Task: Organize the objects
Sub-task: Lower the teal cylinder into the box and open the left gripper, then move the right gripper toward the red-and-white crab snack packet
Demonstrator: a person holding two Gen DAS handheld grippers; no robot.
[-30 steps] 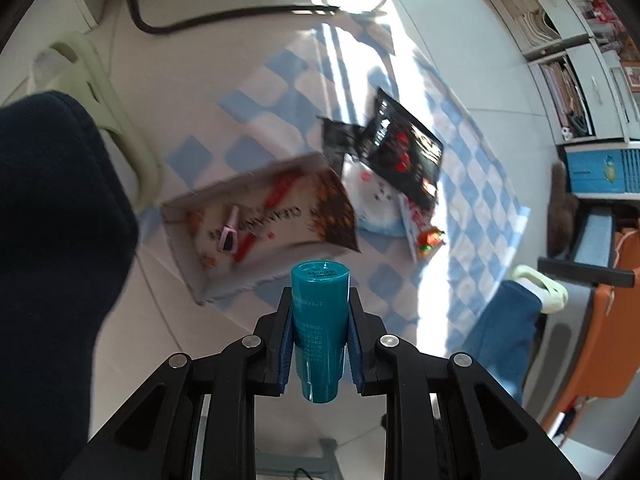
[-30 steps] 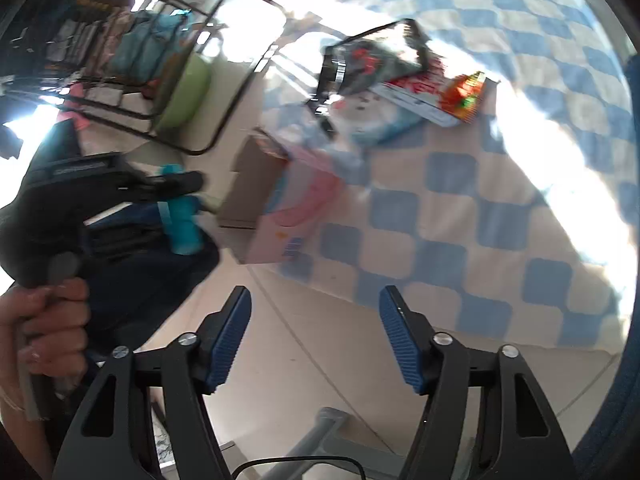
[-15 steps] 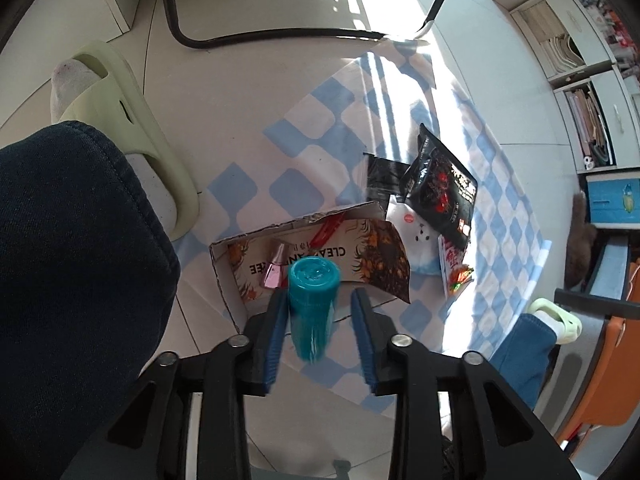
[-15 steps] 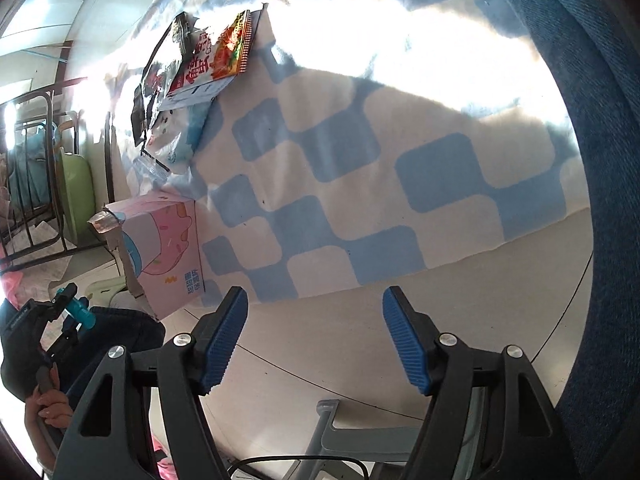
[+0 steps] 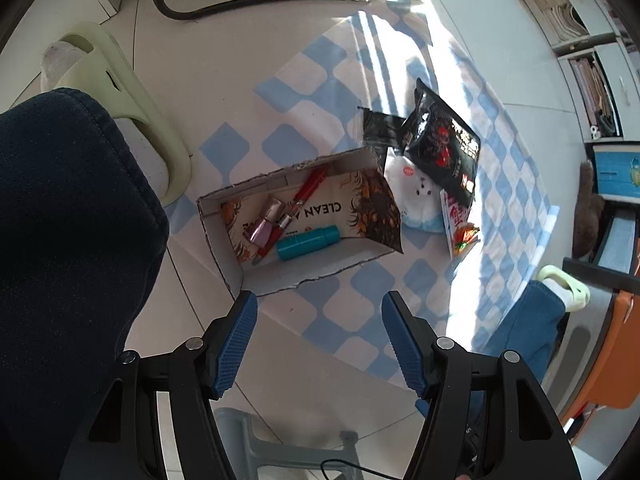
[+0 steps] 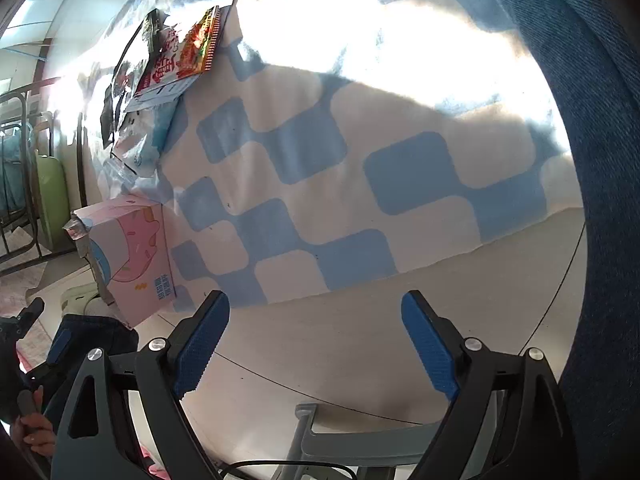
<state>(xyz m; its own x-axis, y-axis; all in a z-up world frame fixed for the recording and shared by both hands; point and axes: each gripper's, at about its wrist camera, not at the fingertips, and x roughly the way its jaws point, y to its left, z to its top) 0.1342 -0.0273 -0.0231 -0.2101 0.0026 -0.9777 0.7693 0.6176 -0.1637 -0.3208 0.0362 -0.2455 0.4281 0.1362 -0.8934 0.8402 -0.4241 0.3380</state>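
In the left wrist view an open cardboard box (image 5: 224, 256) sits on the blue-checked cloth (image 5: 360, 312). Inside it lie a teal tube (image 5: 307, 243), a pink nail-polish bottle (image 5: 265, 227) and a red pen (image 5: 308, 189). My left gripper (image 5: 319, 312) is open and empty, above the box's near edge. Snack packets lie right of the box: a black one (image 5: 440, 144), a white bear one (image 5: 416, 196) and a red-white one (image 5: 456, 220). My right gripper (image 6: 316, 312) is open and empty over the cloth's edge; the box (image 6: 132, 256) and packets (image 6: 176, 60) show at its left.
A dark-trousered leg (image 5: 68, 260) with a pale green slipper (image 5: 132, 100) fills the left. Another leg in blue jeans (image 5: 520, 328) is at the right, and it also fills the right wrist view's right side (image 6: 592, 120). A black metal frame (image 5: 256, 0) and shelves (image 5: 580, 40) stand beyond.
My left gripper opened and let go of the teal tube, which now lies in the box. My right gripper swung away from the box towards the cloth's edge.
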